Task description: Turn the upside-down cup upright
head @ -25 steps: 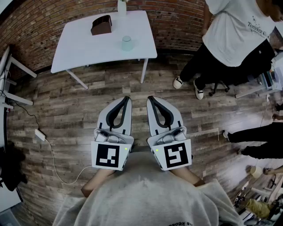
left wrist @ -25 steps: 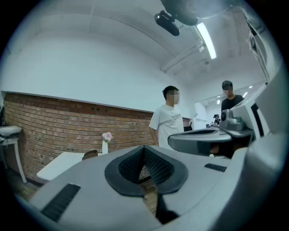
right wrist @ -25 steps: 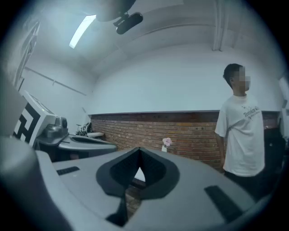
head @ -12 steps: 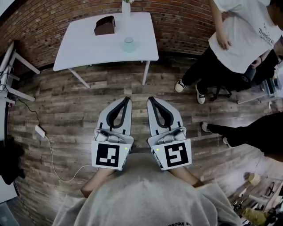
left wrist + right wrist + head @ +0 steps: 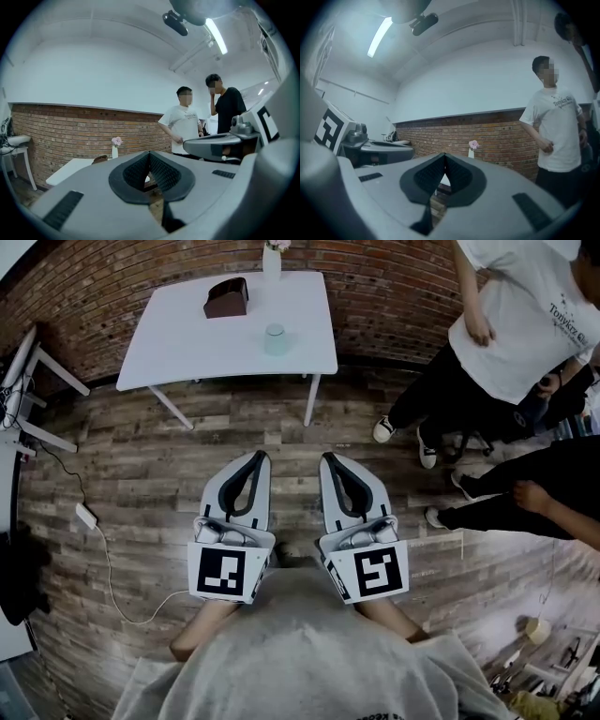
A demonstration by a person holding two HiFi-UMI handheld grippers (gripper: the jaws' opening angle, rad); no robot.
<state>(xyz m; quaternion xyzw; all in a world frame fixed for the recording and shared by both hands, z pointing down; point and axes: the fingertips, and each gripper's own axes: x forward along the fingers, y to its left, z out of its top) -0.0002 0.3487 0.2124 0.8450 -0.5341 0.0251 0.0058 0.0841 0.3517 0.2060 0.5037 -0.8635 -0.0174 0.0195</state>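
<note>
Shifted since a second ago: the two bystanders at right. The one in a white T-shirt (image 5: pixel 525 324) has moved, and a dark-trousered leg with a hand now reaches in from the right edge.

- Left gripper (image 5: pixel 256 456): grey plastic shell, black ribbed pads, fingers closed tip to tip on nothing.
- Right gripper (image 5: pixel 327 458): same build, fingers likewise closed and empty.
- Cup (image 5: pixel 275 339): pale green, cylindrical, on the white rectangular tabletop (image 5: pixel 187 343) near its front edge, well apart from both grippers; too small to tell which way up.
- Brown box (image 5: pixel 227 298): dark, wedge-shaped, behind the cup.
- White vase (image 5: pixel 272 261): slim, at the back edge, holding a pink flower.
- Floor (image 5: pixel 141 465): weathered wood planks.
- Wall (image 5: pixel 94 277): red brick.
</note>
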